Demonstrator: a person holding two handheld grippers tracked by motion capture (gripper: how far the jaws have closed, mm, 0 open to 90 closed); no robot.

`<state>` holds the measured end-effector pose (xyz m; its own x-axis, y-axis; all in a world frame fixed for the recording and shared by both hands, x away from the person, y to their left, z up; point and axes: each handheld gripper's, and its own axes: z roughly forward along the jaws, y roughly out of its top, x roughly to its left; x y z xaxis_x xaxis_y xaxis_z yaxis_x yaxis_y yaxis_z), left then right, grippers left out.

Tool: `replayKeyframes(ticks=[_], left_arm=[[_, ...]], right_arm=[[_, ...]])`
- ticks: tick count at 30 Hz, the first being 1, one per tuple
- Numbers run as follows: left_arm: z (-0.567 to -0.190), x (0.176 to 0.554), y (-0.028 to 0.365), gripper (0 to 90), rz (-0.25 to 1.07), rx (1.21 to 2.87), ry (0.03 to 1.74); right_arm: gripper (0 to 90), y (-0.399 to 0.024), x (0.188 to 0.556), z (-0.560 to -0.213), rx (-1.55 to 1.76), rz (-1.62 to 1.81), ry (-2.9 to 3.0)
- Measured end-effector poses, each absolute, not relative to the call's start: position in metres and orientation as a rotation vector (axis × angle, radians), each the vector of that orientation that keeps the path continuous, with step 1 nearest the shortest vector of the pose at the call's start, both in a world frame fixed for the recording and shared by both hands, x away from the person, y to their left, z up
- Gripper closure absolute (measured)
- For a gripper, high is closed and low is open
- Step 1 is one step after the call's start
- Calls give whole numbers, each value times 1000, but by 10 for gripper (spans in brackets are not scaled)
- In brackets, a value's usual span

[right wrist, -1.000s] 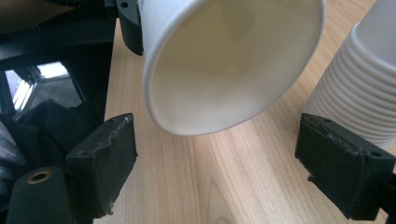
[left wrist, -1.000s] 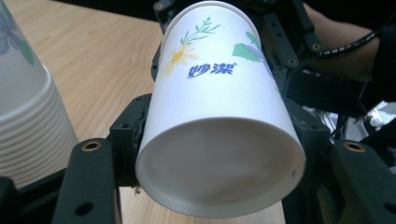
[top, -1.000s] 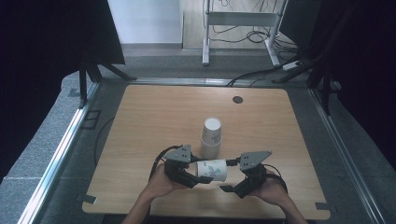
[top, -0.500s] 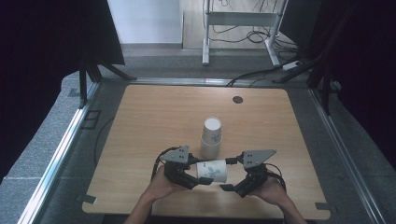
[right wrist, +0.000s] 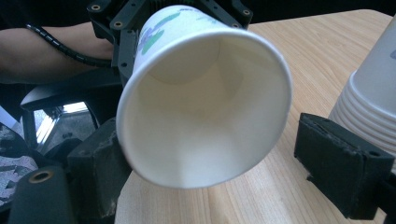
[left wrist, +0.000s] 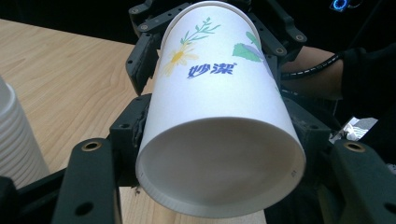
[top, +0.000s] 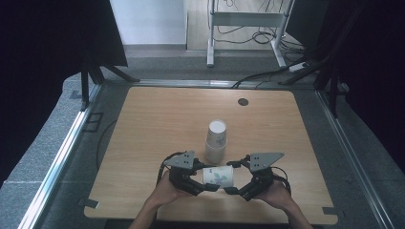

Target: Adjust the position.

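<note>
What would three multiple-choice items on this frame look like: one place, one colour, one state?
1. Where does the cup stack stand?
A. on the table, just beyond the held cup
B. at the far left corner
C. on the floor

2. What is the held cup's main colour?
A. red
B. white, with a flower print
C. black

3. How is the held cup?
A. upright on the wood
B. crushed flat
C. on its side, in the left gripper

Key: 1 A, the high view shows it right behind. 2 B, the left gripper view shows the print. 3 C, its mouth points sideways.
</note>
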<state>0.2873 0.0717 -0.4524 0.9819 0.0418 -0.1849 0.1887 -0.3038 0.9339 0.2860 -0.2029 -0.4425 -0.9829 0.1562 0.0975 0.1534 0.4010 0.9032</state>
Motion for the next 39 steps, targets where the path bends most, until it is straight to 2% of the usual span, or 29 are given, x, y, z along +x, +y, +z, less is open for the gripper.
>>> replayKeyframes(ticks=[11,16,24,27,32,39], left_arm=[[-454,287,70,365,-151,1874,154],[-456,287,70,365,-157,1873,157],[-457,287,71,359,-165,1892,153],[-457,286,70,344,-164,1911,154],[-458,285,69,264,-163,1934,157],[-453,286,73,243,-122,1972,167]], right_arm=[[198,-203,285,-441,255,1728,2624],[273,-203,284,-440,227,1737,2632],[296,-201,282,-439,216,1688,2656],[300,-200,281,-438,210,1660,2665],[312,-198,280,-436,211,1618,2670],[316,-199,281,-433,210,1549,2700]])
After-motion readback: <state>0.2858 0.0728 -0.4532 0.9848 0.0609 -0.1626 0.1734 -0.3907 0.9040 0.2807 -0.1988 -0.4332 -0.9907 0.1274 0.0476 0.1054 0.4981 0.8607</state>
